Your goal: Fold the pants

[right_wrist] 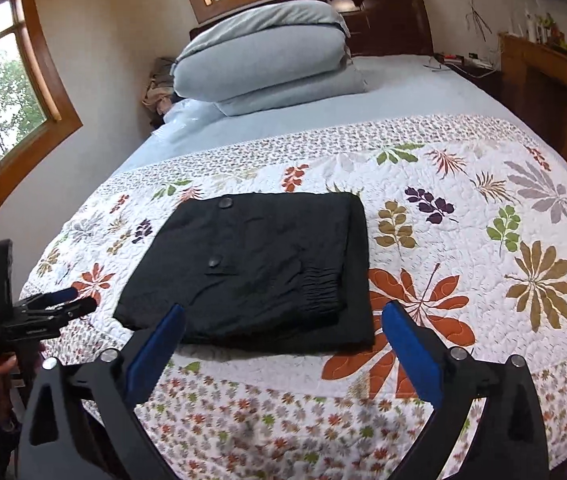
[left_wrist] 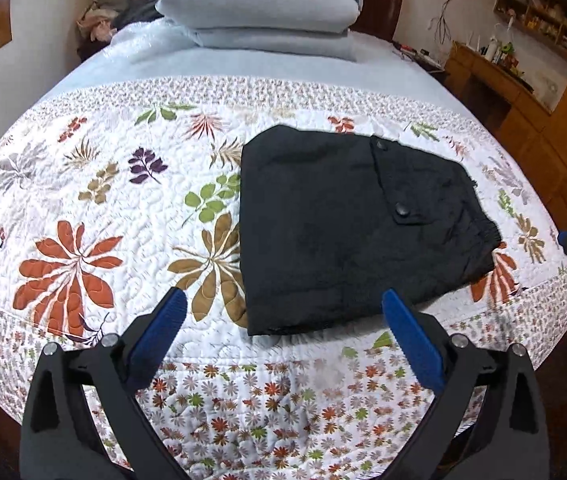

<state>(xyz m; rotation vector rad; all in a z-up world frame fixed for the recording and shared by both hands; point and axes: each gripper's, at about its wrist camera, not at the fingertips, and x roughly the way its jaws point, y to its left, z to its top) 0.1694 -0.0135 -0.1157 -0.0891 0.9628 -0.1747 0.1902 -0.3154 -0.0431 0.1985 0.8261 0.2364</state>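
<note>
Pants: black pants (left_wrist: pixel 347 232) lie folded on my bed's quilt (left_wrist: pixel 83 200).
My left tool (left_wrist: pixel 283 308): fingers apart, holding nothing.
My right tool (right_wrist: pixel 283 320): fingers apart, holding nothing.

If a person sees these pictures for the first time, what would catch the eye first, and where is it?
Probably the black pants, folded into a flat packet on the floral quilt near the foot of the bed. Next, the blue-padded jaws of the right gripper and left gripper, wide open in the foreground and touching nothing. At the head of the bed lies a pile of pale blue bedding.
</note>
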